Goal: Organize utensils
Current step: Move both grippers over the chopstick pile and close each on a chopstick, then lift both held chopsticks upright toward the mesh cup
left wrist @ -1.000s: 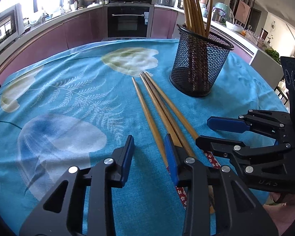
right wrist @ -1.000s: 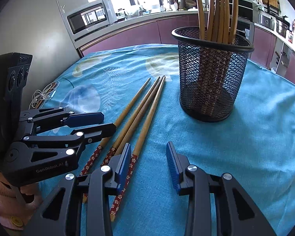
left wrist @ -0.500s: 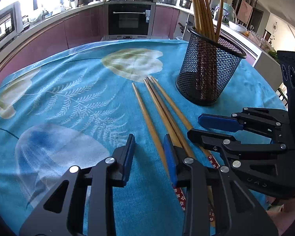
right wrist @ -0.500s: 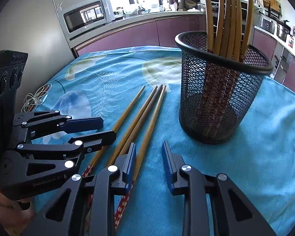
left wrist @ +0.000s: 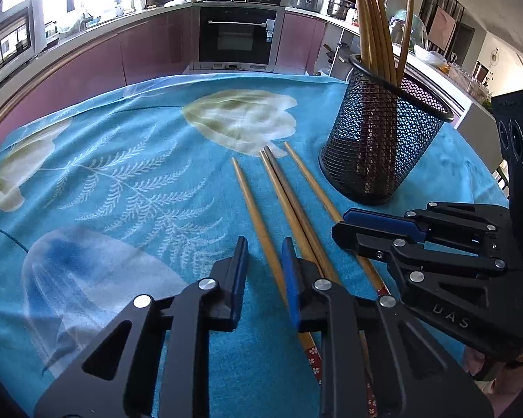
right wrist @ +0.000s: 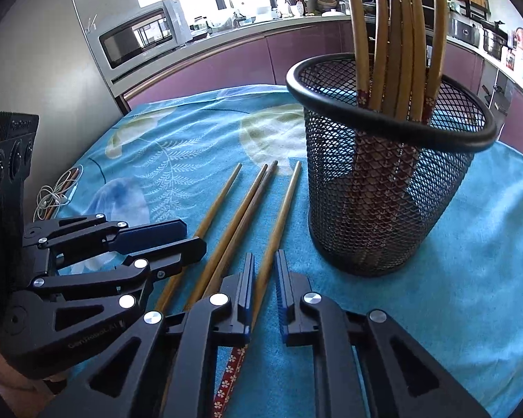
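- 4 loose wooden chopsticks (left wrist: 286,191) lie side by side on a blue tablecloth (left wrist: 122,191). Their long axes run near to far, with the patterned red ends nearest.
- The left gripper (left wrist: 264,244) has just been closing. The leftmost chopstick (left wrist: 251,202) lies between its jaws against the right pad, but cloth shows on the other side, so it is not yet pinched.
- The right gripper (right wrist: 264,256) has also just been closing. Its jaws stand narrow around the rightmost chopstick (right wrist: 284,202) and appear to clamp it.
- Both grippers point along the chopsticks, so each shaft runs straight out ahead of its jaws.
- The black mesh holder (right wrist: 383,209), which already has several upright chopsticks (right wrist: 394,35) in it, stands far and right. It is nearer to the right gripper.
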Demonstrator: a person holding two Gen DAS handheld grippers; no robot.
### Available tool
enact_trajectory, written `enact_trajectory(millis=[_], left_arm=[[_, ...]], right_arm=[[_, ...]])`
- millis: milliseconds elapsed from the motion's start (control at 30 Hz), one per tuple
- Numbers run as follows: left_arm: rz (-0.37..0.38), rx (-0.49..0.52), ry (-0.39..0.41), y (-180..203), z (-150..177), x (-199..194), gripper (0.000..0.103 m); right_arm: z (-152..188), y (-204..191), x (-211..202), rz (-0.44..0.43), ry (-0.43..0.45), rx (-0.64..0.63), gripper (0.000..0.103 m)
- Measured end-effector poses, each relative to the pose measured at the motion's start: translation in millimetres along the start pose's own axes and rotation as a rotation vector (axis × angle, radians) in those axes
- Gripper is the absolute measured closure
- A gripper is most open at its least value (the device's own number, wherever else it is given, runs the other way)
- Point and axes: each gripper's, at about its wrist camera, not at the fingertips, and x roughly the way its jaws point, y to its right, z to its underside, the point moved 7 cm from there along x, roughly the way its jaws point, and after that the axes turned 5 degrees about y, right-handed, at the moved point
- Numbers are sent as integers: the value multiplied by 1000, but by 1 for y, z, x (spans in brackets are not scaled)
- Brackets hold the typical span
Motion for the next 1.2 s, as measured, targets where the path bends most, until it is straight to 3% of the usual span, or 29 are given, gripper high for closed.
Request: enact_trajectory(millis=[400,700,900,1000,1200], left_arm=[[20,-68,7,-3,4,-6,95],[62,-42,6,5,13,-17,95],[69,-36,-11,4,16,-14,94],[80,-15,-15,7,15,-13,86],[71,5,-21,9,13,-9,86]], right_arm=[[4,4,-10,-49,14,59,97],[8,0,-17,-71,7,42,97],[10,-1,-12,-67,-18,35,95],[10,-2,-10,-59,-23,21,95],[8,-2,-8,-55,-19,16,96]])
